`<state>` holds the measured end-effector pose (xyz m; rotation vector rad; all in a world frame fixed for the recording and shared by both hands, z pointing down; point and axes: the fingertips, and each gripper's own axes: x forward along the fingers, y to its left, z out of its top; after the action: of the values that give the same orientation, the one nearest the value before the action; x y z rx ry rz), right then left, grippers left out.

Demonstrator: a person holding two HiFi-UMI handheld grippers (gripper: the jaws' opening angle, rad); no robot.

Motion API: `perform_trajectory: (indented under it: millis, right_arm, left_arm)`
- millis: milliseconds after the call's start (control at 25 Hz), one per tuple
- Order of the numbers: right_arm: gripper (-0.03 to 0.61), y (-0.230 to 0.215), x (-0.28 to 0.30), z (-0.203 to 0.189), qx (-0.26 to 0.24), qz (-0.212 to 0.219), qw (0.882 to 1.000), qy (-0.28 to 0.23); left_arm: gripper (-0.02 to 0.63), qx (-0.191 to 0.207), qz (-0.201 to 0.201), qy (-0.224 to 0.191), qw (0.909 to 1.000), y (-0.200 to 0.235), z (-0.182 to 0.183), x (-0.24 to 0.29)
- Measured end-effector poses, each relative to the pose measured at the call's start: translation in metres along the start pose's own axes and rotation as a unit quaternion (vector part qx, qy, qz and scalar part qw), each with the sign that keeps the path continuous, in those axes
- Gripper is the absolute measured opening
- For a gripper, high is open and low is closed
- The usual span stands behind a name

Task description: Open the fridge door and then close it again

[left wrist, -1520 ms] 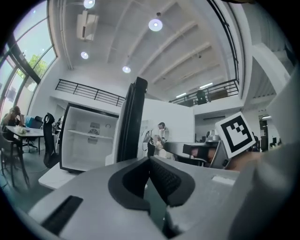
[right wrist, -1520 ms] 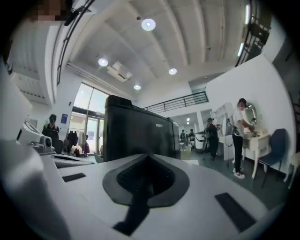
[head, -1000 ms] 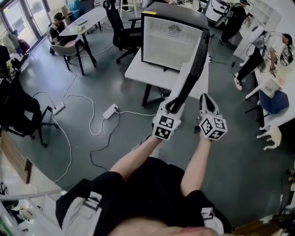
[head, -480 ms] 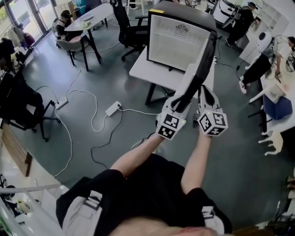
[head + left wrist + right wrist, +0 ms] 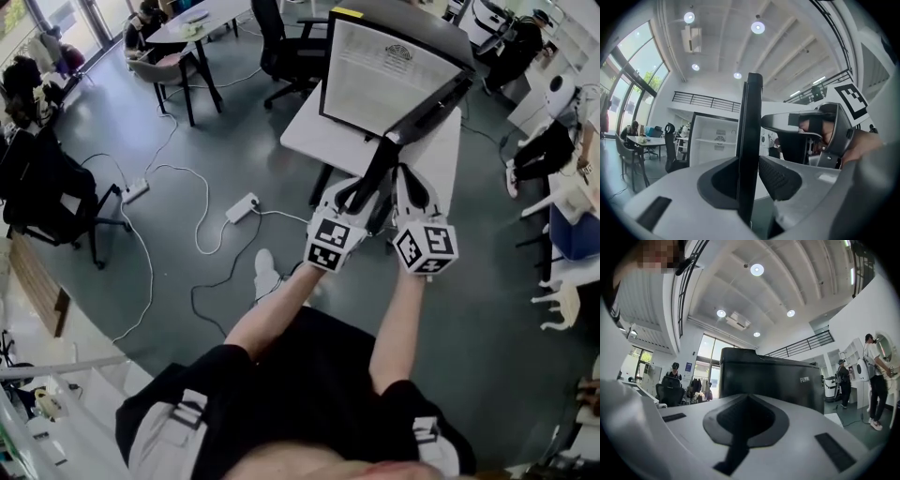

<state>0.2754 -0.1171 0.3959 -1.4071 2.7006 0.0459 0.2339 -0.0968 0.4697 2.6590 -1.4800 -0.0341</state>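
Observation:
A small black fridge (image 5: 394,75) stands on a white table (image 5: 309,131), its white inside showing. Its door (image 5: 427,108) hangs partly open from the right side and angles toward me. My left gripper (image 5: 361,187) straddles the door's free edge. In the left gripper view the door (image 5: 749,131) stands edge-on between the pads (image 5: 776,176), which lie against it as the jaws close. My right gripper (image 5: 410,183) is shut and empty, just right of the door. In the right gripper view the fridge (image 5: 768,376) shows its black side beyond the shut jaws (image 5: 745,427).
Cables and a white power strip (image 5: 242,206) lie on the grey floor left of the table. A black office chair (image 5: 291,47) stands behind it, another dark chair (image 5: 47,206) at the far left. People and more white tables (image 5: 202,19) fill the back and right.
The door has swung from pointing at me to slanting toward the fridge front. Both grippers moved along with its edge, and my right gripper drew in close beside the left.

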Motion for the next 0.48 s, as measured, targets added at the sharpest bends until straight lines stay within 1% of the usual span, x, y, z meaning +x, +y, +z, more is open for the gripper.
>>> perform_trajectory:
  millis: [120,200,360,480]
  right_arm:
    - [-0.006,0.015,0.035,-0.005,-0.001,0.020,1.000,-0.003]
    - [-0.005,0.025,0.061,-0.009,-0.001,0.030,1.000,-0.003]
    - [-0.005,0.036,0.117,-0.014,-0.013,0.042,0.999,-0.005]
    - [-0.005,0.041,0.163,-0.019,-0.016,0.041,0.999,-0.002]
  left_arm:
    - [0.124,0.003,0.011,-0.003,0.9999,0.040,0.003,0.002]
    - [0.124,0.002,0.010,-0.004,0.9999,0.069,0.004,0.005]
    - [0.127,-0.005,-0.007,-0.015,0.9999,0.128,0.011,0.020]
    - [0.132,-0.015,-0.030,-0.024,0.9992,0.175,0.019,0.037]
